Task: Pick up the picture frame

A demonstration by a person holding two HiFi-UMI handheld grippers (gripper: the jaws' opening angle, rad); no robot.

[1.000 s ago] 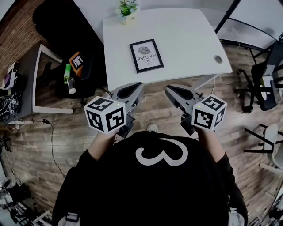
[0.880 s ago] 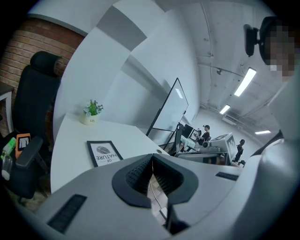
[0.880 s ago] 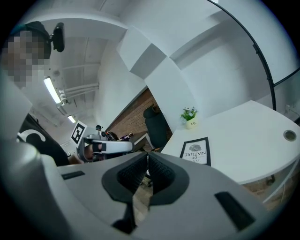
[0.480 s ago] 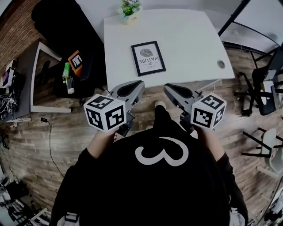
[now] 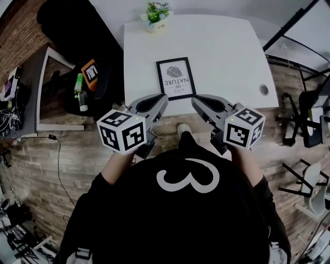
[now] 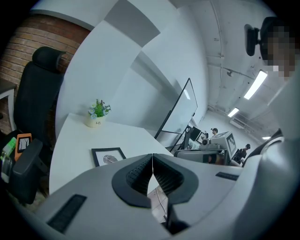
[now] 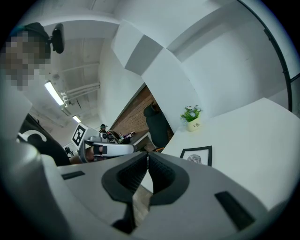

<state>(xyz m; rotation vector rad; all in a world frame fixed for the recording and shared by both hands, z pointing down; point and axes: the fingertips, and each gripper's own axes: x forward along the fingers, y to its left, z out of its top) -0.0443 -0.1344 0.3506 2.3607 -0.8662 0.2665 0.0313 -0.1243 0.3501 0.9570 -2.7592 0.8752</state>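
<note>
A black picture frame (image 5: 176, 78) with a fingerprint print lies flat near the front edge of the white table (image 5: 221, 46). It also shows as the picture frame (image 6: 108, 156) in the left gripper view and the picture frame (image 7: 197, 155) in the right gripper view. My left gripper (image 5: 164, 99) is shut and empty, just short of the table's front edge, left of the frame. My right gripper (image 5: 194, 101) is shut and empty too, below the frame's right corner. Neither touches the frame.
A small potted plant (image 5: 157, 15) stands at the table's far edge. A black office chair (image 5: 77, 62) with an orange box and a green bottle (image 5: 78, 85) is to the left of the table. More chairs (image 5: 309, 103) stand at the right. The floor is wood-patterned.
Both grippers and I have moved toward the table together; the frame now lies closer to the jaw tips. Both jaws stay shut.
</note>
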